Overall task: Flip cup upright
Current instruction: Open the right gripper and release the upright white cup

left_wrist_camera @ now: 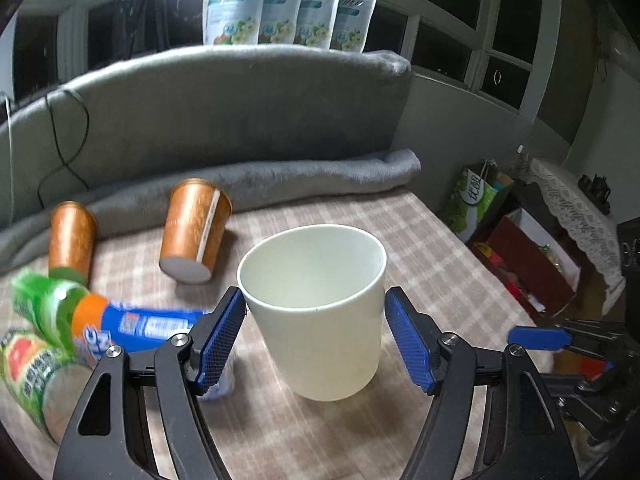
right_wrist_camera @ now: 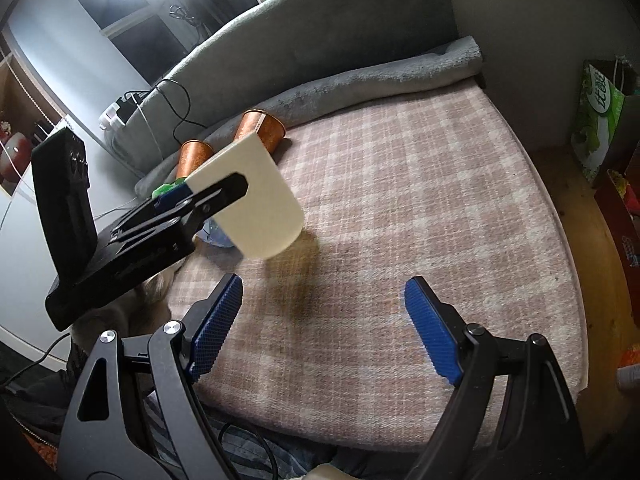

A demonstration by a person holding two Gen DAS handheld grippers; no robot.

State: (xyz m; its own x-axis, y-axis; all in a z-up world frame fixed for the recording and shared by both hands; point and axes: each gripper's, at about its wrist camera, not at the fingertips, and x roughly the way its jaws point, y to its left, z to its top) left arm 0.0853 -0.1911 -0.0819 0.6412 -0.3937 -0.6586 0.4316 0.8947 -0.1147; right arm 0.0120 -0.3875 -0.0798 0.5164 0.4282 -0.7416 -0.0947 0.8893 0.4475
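The white cup (left_wrist_camera: 320,312) is sitting between the pads of the left claw (left_wrist_camera: 316,336), mouth up and leaning slightly. In the left wrist view the blue pads are standing just beside the cup wall on either side; whether they are pressing it or have let go cannot be told from that view. In the right wrist view the same cup (right_wrist_camera: 256,204) is appearing tilted, its base low over its own shadow on the checked blanket (right_wrist_camera: 400,200), and whether the base is touching the blanket cannot be told. Blur on the cup is suggesting motion.

The right claw (right_wrist_camera: 324,328) is standing wide apart and is gripping nothing; it is hovering over bare blanket, well apart from the cup.

Two copper-coloured cups (left_wrist_camera: 196,228) are lying near the grey rolled cover (left_wrist_camera: 320,176) at the far edge, and a blue bottle (left_wrist_camera: 144,328) with green-labelled packets is lying to the left.

Judgement: the turn itself is appearing largely done, since the mouth is facing upward. What is remaining is levelling the cup, seating its base flat on the soft surface, and releasing it.
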